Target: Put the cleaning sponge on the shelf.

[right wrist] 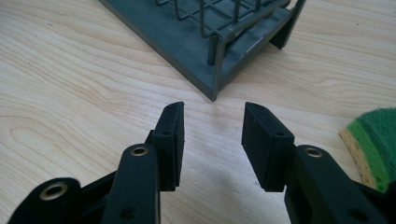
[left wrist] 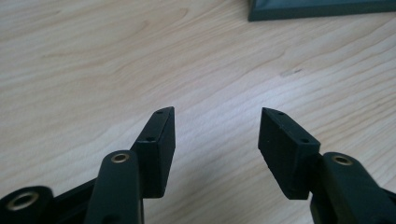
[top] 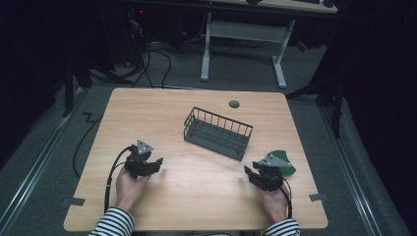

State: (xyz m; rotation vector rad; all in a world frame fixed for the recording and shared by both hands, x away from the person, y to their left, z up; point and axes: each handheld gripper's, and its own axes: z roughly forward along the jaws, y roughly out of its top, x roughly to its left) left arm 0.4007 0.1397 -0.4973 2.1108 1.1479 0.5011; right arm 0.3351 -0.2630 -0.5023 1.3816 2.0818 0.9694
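The right claw (top: pixel 256 173) stands with its jaws parted and nothing between them, low over the tabletop (top: pixel 196 191) at the near right. In the right gripper view only bare wood shows in the gap, and the jaws point toward the near corner of the dark wire rack (right wrist: pixel 219 42). The green sponge (top: pixel 284 163) lies just beside this claw, on its right and a little farther from the person; in the right gripper view its green top and tan underside peek in at the right edge (right wrist: pixel 371 140), outside the jaws and not touching them.

To take the sponge well, the person would likely need to swing the right claw to the right until the sponge sits squarely between the pads, spread the jaws enough to clear its width, then lower and close on its sides rather than on a corner, since a soft sponge squashes and can twist out of a shallow pinch.

The left claw (top: pixel 150 166) is also spread and empty, held over the near left of the tabletop, well apart from the sponge. The rack stands in the middle of the tabletop, beyond both claws, with nothing in it as far as the high view shows.
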